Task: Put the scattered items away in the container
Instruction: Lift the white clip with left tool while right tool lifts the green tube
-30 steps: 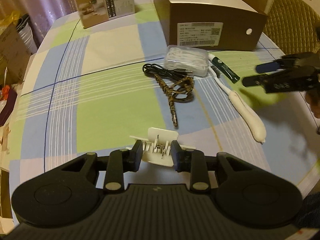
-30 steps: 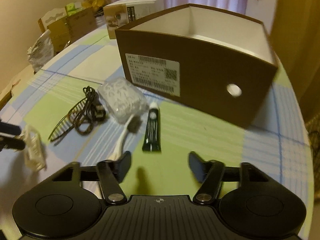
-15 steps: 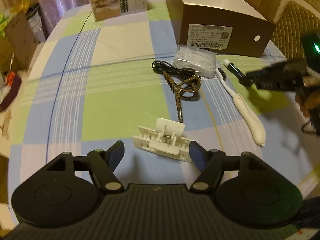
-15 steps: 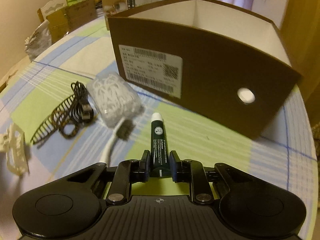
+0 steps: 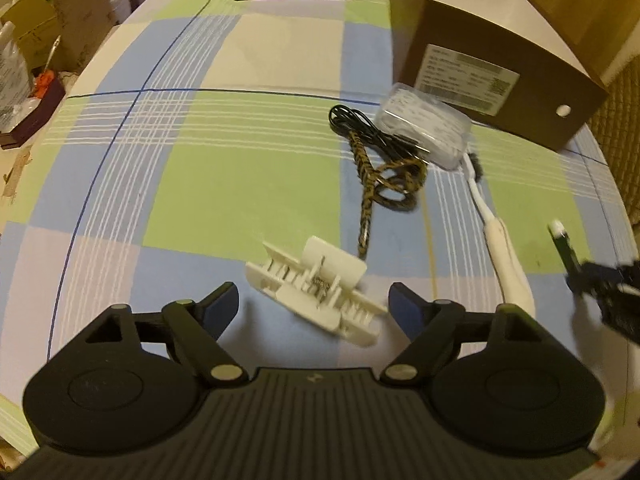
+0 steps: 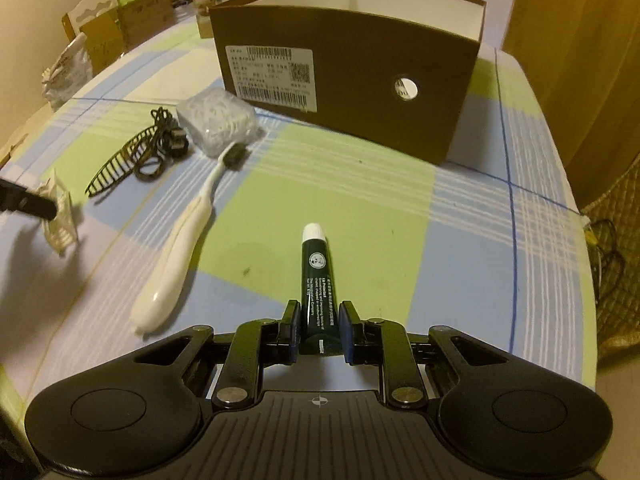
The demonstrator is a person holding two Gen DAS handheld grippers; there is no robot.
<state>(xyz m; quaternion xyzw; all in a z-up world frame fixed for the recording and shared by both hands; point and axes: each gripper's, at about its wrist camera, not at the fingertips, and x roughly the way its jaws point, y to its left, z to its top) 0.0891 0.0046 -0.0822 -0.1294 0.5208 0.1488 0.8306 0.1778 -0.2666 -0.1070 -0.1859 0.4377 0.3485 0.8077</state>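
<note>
Currently the right gripper [image 6: 319, 332] clamps the green tube [image 6: 317, 280] by its tail, cap fwd toward the brown box [image 6: 348, 60], upper centre. The left gripper [image 5: 312, 306], jaws wide, straddles the white clip [image 5: 316, 284], lower centre.

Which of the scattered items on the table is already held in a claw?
The dark green tube with a white cap: the right claw is shut on it, while the other items lie free on the checked tablecloth.

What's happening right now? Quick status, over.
Right gripper shut on green tube. Left gripper open around white hair clip. Brown box ahead, path clear.
</note>
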